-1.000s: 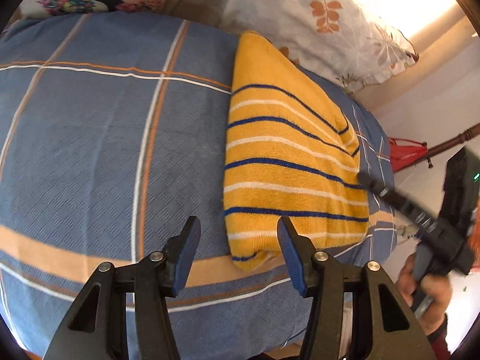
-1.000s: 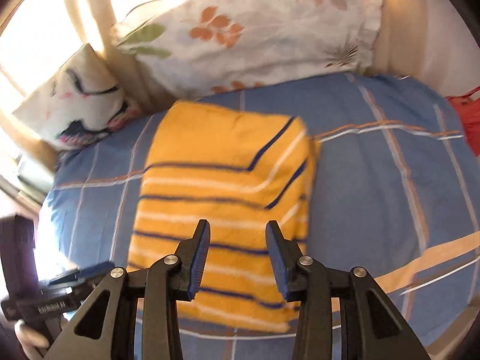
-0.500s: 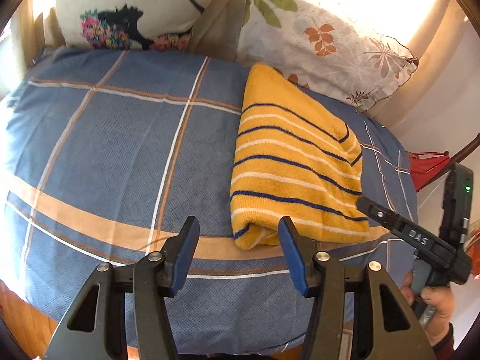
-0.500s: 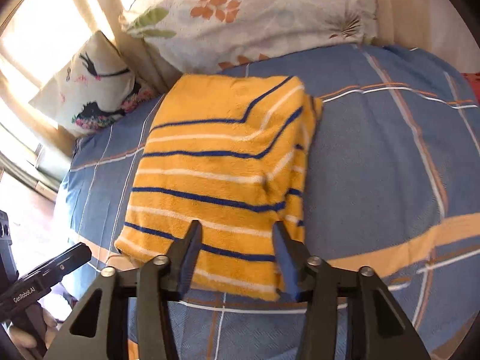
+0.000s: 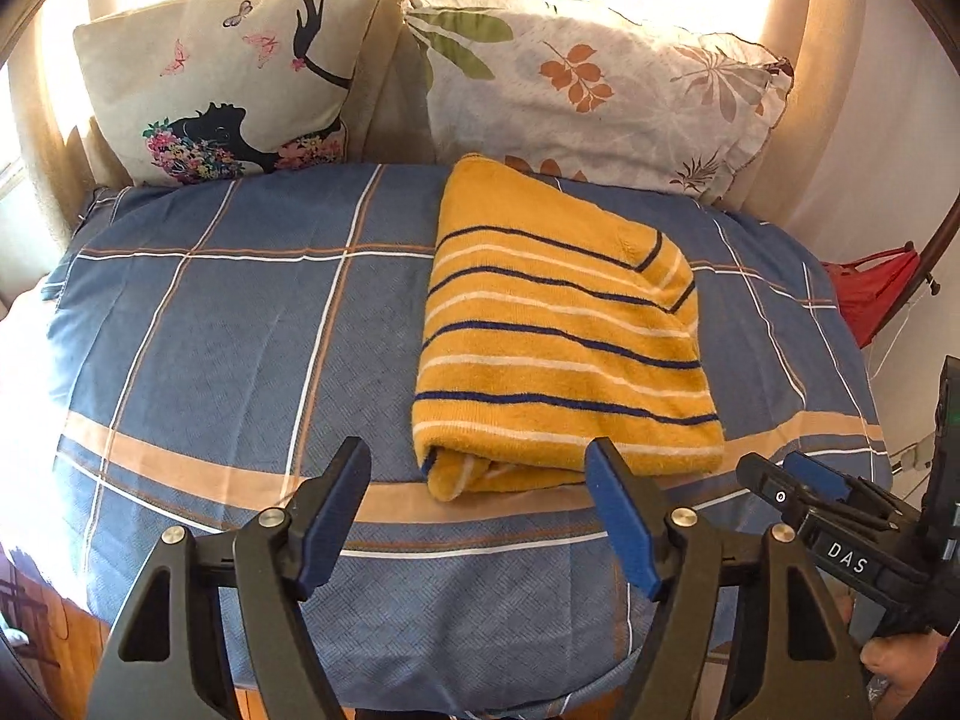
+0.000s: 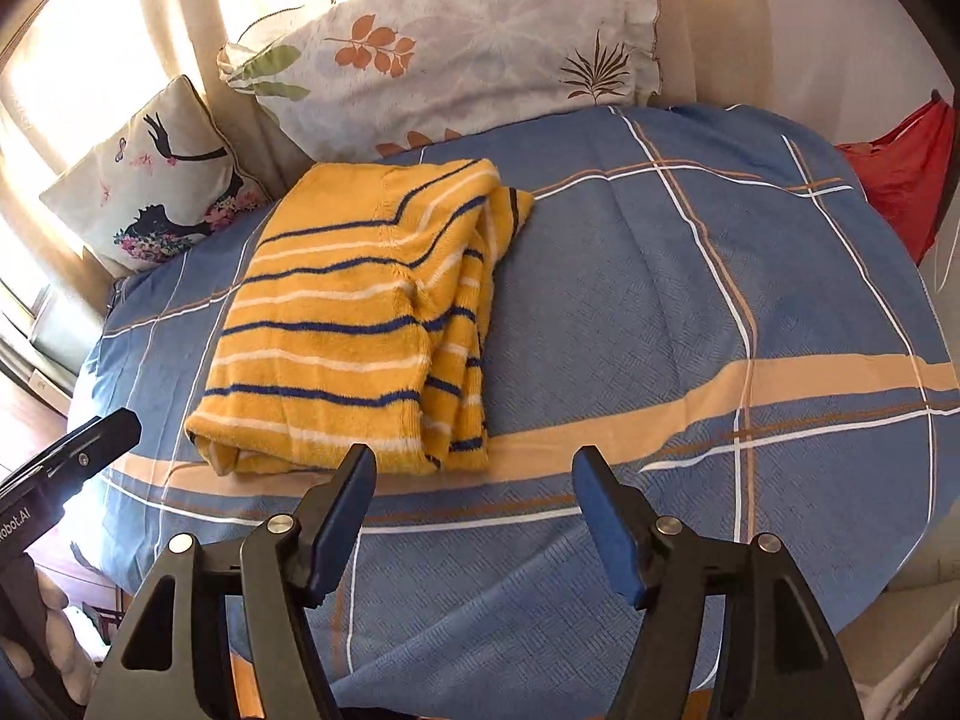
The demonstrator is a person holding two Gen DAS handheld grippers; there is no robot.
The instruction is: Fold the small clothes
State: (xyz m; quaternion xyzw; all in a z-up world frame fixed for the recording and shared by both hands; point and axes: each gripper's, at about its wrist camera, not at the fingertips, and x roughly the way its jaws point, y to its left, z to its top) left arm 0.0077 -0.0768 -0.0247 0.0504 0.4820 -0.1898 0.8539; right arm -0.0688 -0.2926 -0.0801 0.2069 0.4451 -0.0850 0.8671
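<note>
The yellow striped garment [image 5: 564,354] lay folded into a compact rectangle on the bed [image 5: 240,330], near the leaf-print pillow [image 5: 600,90], its far end almost touching it. The fold appeared complete; the step in hand was judged to be release and withdrawal. The left claw [image 5: 480,516] stood wide and empty, just short of the garment's near edge. The right claw [image 6: 474,519] stood equally wide and empty, the garment ahead and left. Next move: set the garment aside or fetch another.

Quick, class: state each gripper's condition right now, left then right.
Left gripper: open, holding nothing.
Right gripper: open, holding nothing; folded yellow striped garment lies free.
</note>
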